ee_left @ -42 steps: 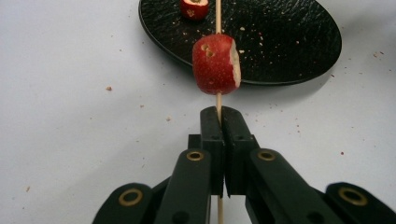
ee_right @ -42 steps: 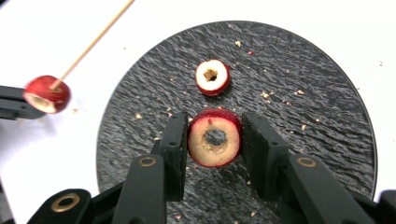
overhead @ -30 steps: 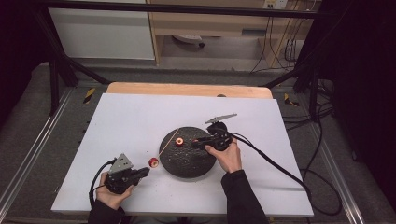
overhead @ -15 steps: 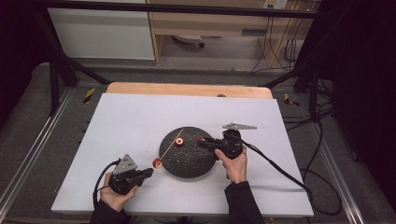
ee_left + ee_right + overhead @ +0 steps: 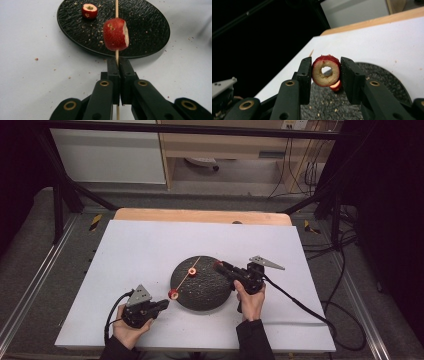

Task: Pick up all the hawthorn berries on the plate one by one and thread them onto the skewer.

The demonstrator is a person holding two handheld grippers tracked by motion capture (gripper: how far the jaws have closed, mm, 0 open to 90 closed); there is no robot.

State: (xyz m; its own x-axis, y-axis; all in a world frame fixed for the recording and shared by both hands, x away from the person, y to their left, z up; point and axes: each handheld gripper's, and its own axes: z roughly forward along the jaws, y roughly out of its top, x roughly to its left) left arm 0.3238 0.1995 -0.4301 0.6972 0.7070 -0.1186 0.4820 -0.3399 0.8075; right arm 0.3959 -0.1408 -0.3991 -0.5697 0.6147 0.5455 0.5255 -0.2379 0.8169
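1. While the left gripper (image 5: 117, 65) keeps its jaws clenched on the thin wooden skewer (image 5: 116, 7) at lower centre of the left gripper view, one red fruit piece (image 5: 115, 34) sits threaded just above the jaw tips.
2. At the centre of the right gripper view, the right gripper (image 5: 326, 75) grasps a cored fruit ring (image 5: 326, 70) by its red rim, with the hollow core facing the camera.
3. At upper left of the left gripper view, a further cored piece (image 5: 89, 10) rests on the black plate (image 5: 150, 32).
4. In the high view, the plate (image 5: 210, 295) lies at the middle of the white table (image 5: 135, 250), the skewer (image 5: 196, 264) slanting across it.
5. Handling, as a judgement: the ring is probably light, soft-fleshed and easily crushed or split, with smooth, possibly slippery skin; grip it lightly across the rim, leaving the bore clear.
6. The skewer looks slender and likely to bend or snap; hold it close to the fruit.
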